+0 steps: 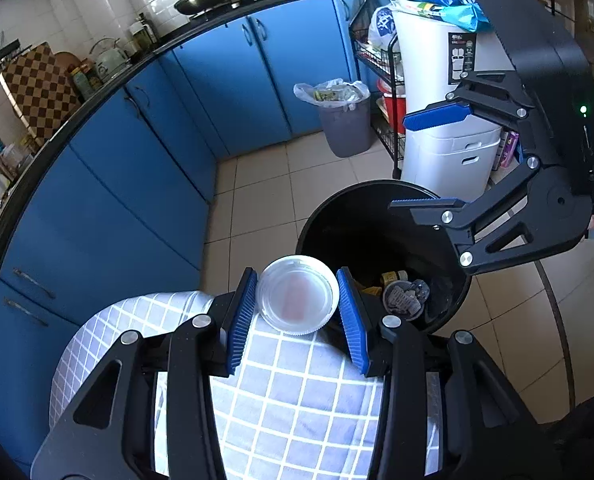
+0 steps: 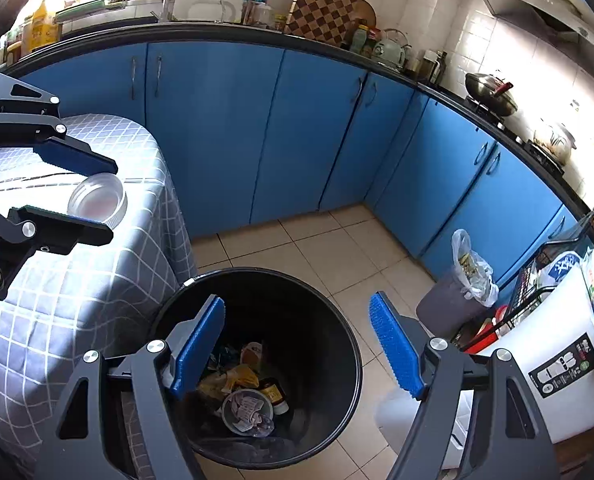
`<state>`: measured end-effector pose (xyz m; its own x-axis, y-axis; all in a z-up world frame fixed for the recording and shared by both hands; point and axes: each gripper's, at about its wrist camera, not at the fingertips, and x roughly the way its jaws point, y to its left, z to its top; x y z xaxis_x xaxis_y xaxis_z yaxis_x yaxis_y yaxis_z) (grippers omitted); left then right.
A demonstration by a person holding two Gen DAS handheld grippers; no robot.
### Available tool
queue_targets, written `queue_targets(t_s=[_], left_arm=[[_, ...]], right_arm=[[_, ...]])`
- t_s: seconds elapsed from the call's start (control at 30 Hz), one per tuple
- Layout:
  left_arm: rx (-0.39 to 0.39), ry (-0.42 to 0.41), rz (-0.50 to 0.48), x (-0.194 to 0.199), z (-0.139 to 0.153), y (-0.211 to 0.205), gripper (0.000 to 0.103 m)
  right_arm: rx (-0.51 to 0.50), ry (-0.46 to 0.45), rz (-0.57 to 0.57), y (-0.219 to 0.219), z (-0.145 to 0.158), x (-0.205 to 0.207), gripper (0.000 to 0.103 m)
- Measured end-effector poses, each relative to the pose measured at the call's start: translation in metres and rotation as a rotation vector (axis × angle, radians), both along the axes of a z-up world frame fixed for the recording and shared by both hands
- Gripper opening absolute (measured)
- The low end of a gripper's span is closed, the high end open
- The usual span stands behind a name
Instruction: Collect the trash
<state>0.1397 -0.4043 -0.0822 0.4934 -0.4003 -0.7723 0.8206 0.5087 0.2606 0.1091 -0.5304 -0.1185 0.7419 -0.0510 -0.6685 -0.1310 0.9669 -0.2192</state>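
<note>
My left gripper [image 1: 297, 306] is shut on a clear plastic lid [image 1: 297, 300], held above the edge of the checked tablecloth [image 1: 289, 392] next to the black trash bin [image 1: 317, 224]. In the right wrist view the lid [image 2: 97, 200] sits between the left gripper's [image 2: 97, 196] blue pads. My right gripper [image 2: 297, 344] is open and empty above the bin [image 2: 337, 320], which holds a cup of crumpled paper [image 2: 247, 410], a jar and wrappers. It also shows in the left wrist view [image 1: 429, 160], jaws wide apart.
Blue kitchen cabinets [image 2: 297, 128] line the walls. A small grey bin with a bag [image 1: 343, 120] stands in the corner. A white appliance [image 1: 449, 120] and a wire rack [image 1: 381, 80] stand at the right. Tiled floor [image 2: 317, 240] surrounds the black bin.
</note>
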Motion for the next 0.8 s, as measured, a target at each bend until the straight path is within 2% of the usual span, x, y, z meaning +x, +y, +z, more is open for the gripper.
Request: queue_targets(t_s=[0.3, 0.33, 0.4, 0.47, 0.5, 0.63, 0.8], left_arm=[[0.006, -0.005, -0.021, -0.002, -0.004, -0.029, 0.045], [0.003, -0.006, -0.019, -0.001, -0.003, -0.032, 0.049], [-0.018, -0.019, -0.01, 0.0, 0.0, -0.037, 0.075], [-0.045, -0.044, 0.008, 0.001, 0.005, -0.04, 0.092], [-0.053, -0.048, 0.013, 0.002, 0.006, -0.04, 0.097], [-0.054, -0.033, 0.032, 0.008, 0.004, -0.04, 0.099], [-0.039, 0.035, 0.058, 0.016, -0.006, -0.033, 0.099]], right_arm=[[0.029, 0.003, -0.044, -0.023, -0.009, -0.005, 0.073], [0.033, 0.002, -0.048, -0.026, -0.009, -0.005, 0.073], [0.042, 0.003, -0.061, -0.032, -0.011, -0.006, 0.073], [0.043, 0.005, -0.068, -0.035, -0.012, -0.007, 0.073], [0.045, 0.006, -0.072, -0.036, -0.013, -0.008, 0.073], [0.052, 0.009, -0.08, -0.04, -0.015, -0.009, 0.073], [0.06, 0.008, -0.083, -0.04, -0.016, -0.009, 0.073]])
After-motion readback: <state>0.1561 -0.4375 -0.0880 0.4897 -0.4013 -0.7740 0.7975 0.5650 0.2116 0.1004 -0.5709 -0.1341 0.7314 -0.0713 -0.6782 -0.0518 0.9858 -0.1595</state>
